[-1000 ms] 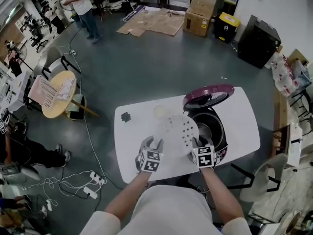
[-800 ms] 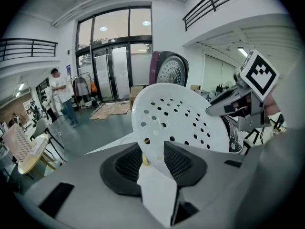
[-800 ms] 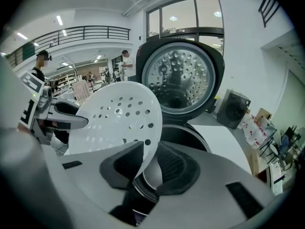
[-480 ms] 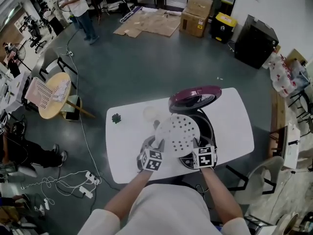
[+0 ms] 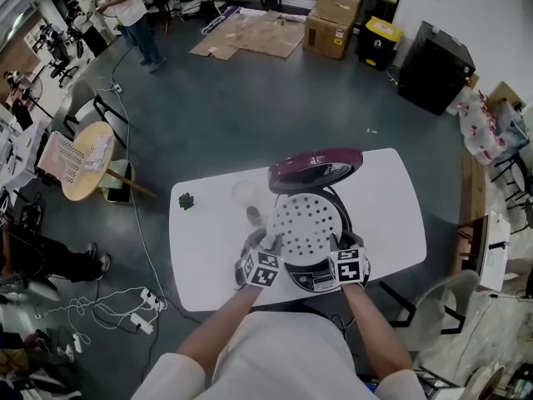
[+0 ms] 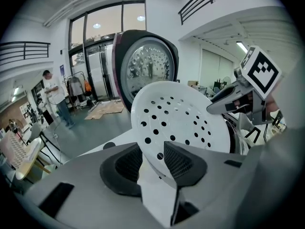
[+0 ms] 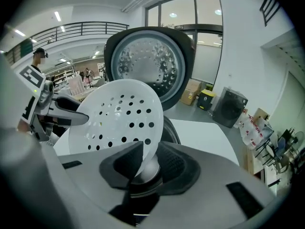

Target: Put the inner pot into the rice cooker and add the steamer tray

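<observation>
Head view: white round steamer tray (image 5: pixel 306 226), dotted with holes, clamped at opposite edges by left hand-held gripper (image 5: pixel 270 242) and right hand-held gripper (image 5: pixel 336 242), over rice cooker (image 5: pixel 319 280).

- The steamer tray (image 5: pixel 306 225), clamped at its rim by the left gripper (image 5: pixel 270 242) and the right gripper (image 5: pixel 336 243), has moved with both toward the right gripper's side.
- It was mostly over bare table. Now it covers the mouth of the rice cooker (image 5: pixel 321 280).
- The pot opening that showed ahead of the right gripper is now hidden.
</observation>
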The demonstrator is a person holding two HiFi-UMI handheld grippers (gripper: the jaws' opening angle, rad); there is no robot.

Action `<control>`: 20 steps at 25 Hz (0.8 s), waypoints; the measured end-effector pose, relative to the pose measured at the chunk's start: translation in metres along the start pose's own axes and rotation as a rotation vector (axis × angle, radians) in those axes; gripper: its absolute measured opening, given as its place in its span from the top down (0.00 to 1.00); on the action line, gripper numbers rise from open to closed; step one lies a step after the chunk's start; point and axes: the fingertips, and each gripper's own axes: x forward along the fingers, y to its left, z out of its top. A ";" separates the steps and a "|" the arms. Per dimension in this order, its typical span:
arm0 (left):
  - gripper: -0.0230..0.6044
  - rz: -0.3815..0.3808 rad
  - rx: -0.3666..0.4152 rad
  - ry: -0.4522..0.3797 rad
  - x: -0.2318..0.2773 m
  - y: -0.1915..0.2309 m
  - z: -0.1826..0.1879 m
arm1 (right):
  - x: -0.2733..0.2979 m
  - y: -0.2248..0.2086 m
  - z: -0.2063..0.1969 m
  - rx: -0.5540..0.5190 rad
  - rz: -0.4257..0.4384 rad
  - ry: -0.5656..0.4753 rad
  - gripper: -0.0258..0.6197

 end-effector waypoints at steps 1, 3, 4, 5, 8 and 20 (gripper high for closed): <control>0.72 0.000 0.001 0.005 0.004 -0.003 0.001 | 0.001 -0.004 -0.001 0.000 0.000 0.005 0.79; 0.72 0.000 0.002 0.017 0.011 -0.009 0.003 | 0.003 -0.012 -0.004 0.000 -0.004 0.016 0.79; 0.71 0.000 0.005 0.023 0.014 -0.012 0.003 | 0.003 -0.015 -0.006 -0.003 -0.008 0.020 0.79; 0.71 0.000 0.009 0.030 0.018 -0.015 0.003 | 0.004 -0.019 -0.008 -0.006 -0.010 0.025 0.79; 0.70 -0.004 0.028 0.056 0.030 -0.021 0.002 | 0.007 -0.026 -0.013 -0.014 -0.011 0.050 0.78; 0.65 0.041 0.075 0.191 0.056 -0.033 -0.024 | 0.025 -0.035 -0.040 -0.115 -0.005 0.160 0.74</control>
